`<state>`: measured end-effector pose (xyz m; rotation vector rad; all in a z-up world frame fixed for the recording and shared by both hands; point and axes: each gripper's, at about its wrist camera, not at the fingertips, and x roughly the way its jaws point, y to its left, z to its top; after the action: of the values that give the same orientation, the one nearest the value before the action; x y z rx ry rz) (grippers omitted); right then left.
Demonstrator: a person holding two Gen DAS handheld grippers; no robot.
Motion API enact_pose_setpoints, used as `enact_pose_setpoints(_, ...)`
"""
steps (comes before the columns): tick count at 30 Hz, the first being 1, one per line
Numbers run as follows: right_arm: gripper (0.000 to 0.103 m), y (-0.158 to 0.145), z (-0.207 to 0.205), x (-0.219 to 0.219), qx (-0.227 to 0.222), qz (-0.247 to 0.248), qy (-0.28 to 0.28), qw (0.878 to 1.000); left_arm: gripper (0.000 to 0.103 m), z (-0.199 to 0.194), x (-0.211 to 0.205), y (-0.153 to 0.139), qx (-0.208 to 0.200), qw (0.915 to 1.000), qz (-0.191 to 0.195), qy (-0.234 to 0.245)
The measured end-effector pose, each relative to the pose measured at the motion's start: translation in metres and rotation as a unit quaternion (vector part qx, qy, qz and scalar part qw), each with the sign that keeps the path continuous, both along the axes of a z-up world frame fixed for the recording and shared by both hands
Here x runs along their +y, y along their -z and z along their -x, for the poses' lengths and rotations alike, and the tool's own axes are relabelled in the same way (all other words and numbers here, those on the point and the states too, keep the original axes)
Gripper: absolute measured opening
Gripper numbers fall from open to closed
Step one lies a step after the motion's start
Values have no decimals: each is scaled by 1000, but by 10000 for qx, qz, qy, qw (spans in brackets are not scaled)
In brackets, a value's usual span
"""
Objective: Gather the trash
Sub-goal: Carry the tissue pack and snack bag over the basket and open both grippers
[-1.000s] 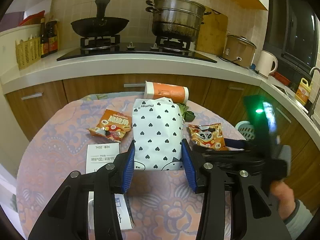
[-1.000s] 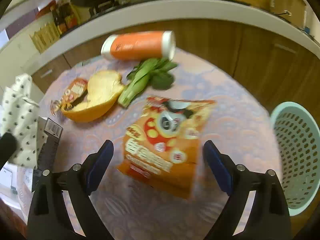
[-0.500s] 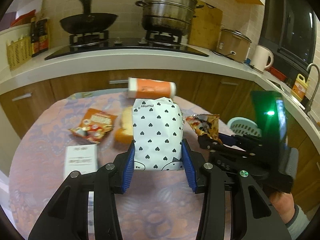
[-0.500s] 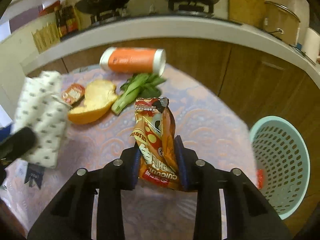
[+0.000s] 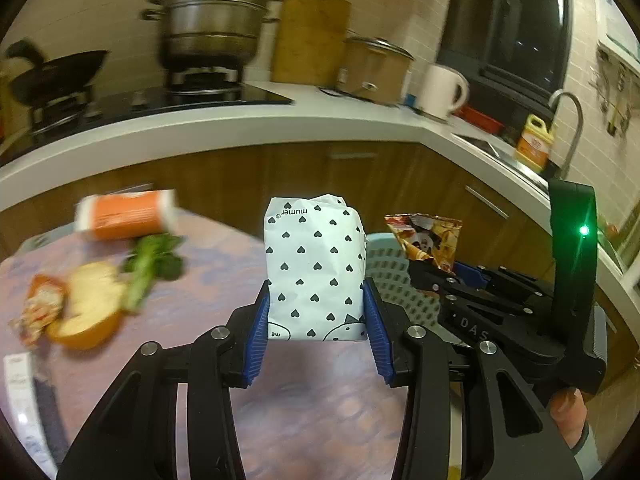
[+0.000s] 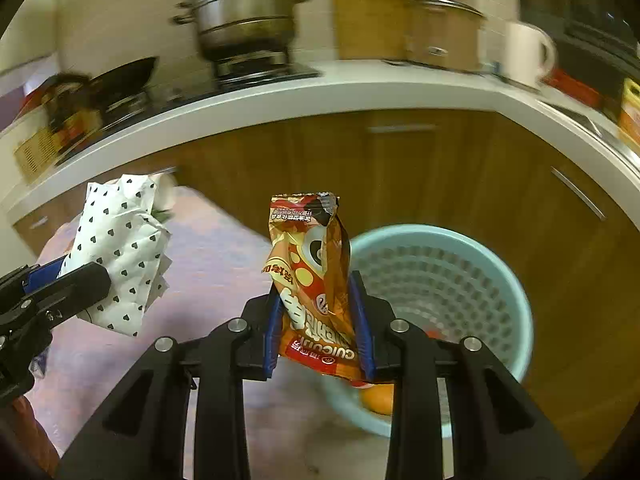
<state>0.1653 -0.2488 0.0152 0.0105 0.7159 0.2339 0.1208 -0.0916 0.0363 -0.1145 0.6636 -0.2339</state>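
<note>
Clearly, both hands were loaded. The left hand-held gripper (image 5: 317,330) was clamped on a white paper bag (image 5: 316,268) printed with small dark hearts, its blue pads pressed against the bag's two sides near the bottom, and the bag stood upright between them, lifted off the table (image 5: 304,408). The right hand-held gripper (image 6: 319,330) was closed on an orange snack packet (image 6: 310,280), pinched narrow between the blue pads, with the torn top of the packet pointing up. The packet was held over the near rim of a pale green perforated basket (image 6: 472,276) that stood just past the table's right edge, in front of the wooden cabinets. Something round and orange lay low inside the basket, though it was too blurred to name.

On the table, toward its far left part, an orange canister (image 5: 127,216) lay on its side near the far edge. Just in front of it was a leafy green vegetable (image 5: 150,266), and beside that a curl of orange peel (image 5: 86,308) touching a second small snack wrapper (image 5: 40,312). A white printed slip (image 5: 18,384) lay at the near left edge. A fingertip (image 5: 568,416) of the person showed behind the right device.
</note>
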Motion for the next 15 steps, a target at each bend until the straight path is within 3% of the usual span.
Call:
enact_pose_setpoints(8,28,36,-23,-67,481,-83,728,9962,42,-42,-61,21,256,9985,-25,477)
enact_pose_setpoints(15,34,65,-43,-86,1047,-188,927,9900,45,-72,-84,51,629,9963,-71,573)
